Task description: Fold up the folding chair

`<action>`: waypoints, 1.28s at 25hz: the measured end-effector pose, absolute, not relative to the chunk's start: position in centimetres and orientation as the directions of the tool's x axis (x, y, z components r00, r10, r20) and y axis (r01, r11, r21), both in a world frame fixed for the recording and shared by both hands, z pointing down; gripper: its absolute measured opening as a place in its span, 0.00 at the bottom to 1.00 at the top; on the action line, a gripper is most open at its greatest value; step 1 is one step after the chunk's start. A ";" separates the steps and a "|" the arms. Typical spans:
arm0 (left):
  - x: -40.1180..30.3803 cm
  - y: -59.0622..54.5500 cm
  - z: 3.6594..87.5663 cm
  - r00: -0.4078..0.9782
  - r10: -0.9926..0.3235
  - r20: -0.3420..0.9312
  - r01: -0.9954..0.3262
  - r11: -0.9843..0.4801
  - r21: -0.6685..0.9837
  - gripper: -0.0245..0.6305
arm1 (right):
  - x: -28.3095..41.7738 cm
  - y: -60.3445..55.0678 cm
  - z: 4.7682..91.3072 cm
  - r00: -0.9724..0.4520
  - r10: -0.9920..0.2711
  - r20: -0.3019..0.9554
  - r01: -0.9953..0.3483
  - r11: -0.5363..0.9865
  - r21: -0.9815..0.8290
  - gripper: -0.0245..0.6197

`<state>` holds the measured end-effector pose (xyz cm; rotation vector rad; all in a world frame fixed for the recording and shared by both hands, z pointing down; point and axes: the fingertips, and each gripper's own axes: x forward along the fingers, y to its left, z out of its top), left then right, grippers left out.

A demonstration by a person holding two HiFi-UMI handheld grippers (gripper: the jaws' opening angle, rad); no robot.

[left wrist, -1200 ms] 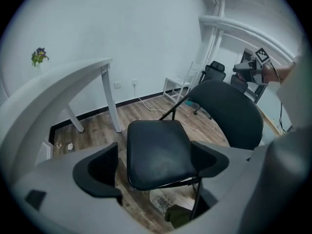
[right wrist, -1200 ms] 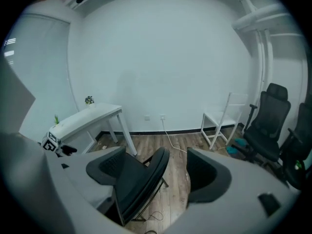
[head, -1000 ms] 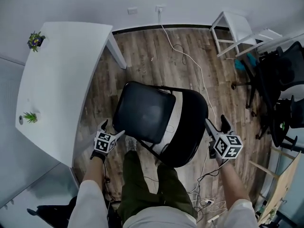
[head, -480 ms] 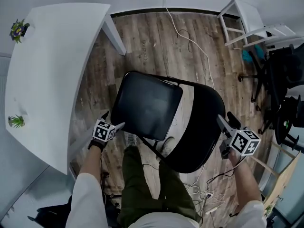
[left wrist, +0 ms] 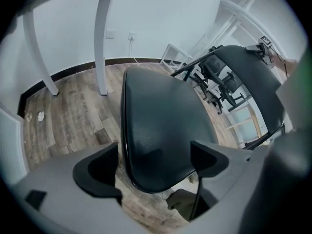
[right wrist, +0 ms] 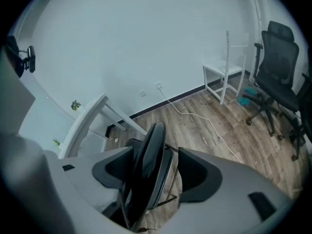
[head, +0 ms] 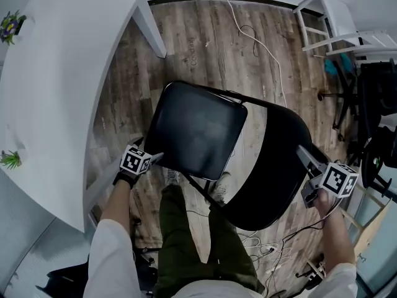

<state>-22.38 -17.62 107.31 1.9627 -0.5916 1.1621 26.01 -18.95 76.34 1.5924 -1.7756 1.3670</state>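
Head view puts the folding chair (head: 217,154) in the middle of the frame. It looks partly folded, with the seat (head: 195,132) tipped up toward the backrest (head: 276,166) and the frame tubes close to the person's shoes. The left gripper (head: 153,158), at the seat's lower left, is released. Its jaws stand wide with the seat's rounded front edge between them, and as far as I can judge they are not pinching it. The right gripper (head: 307,159), at right centre, is clenched on the backrest's side edge.

Only one side looks truly held, so the seat could slide off the slack left jaws and drop back flat, or swing shut with a bang. The backrest is smooth and curved, so a thin edge grip may twist loose as the weight shifts. Cables (head: 267,247) lie by the feet at the bottom of the frame, and a chair leg could snag one. The table (head: 62,85) at left is near enough to be knocked.

- One folding chair
- Two grippers
- One white table, with two small plants (head: 12,27) on it
- One long white cord (head: 257,42) at the top
- One white stool (head: 332,14) at upper right
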 end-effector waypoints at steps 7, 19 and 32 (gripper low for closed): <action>-22.1 -17.4 110.2 0.490 0.046 0.871 -0.697 -0.580 0.423 0.75 | 23.0 -20.3 77.0 -0.498 -0.457 0.736 -0.818 -0.034 -0.574 0.44; -22.9 -18.2 114.4 0.612 0.109 0.784 -0.701 -0.385 0.600 0.75 | 22.4 -19.9 77.4 -0.575 -0.356 0.737 -0.793 0.018 -0.609 0.29; -19.7 -17.5 114.7 0.810 0.256 0.528 -0.471 -0.255 0.845 0.72 | 22.2 -19.6 77.8 -0.603 -0.362 0.711 -0.762 -0.002 -0.648 0.25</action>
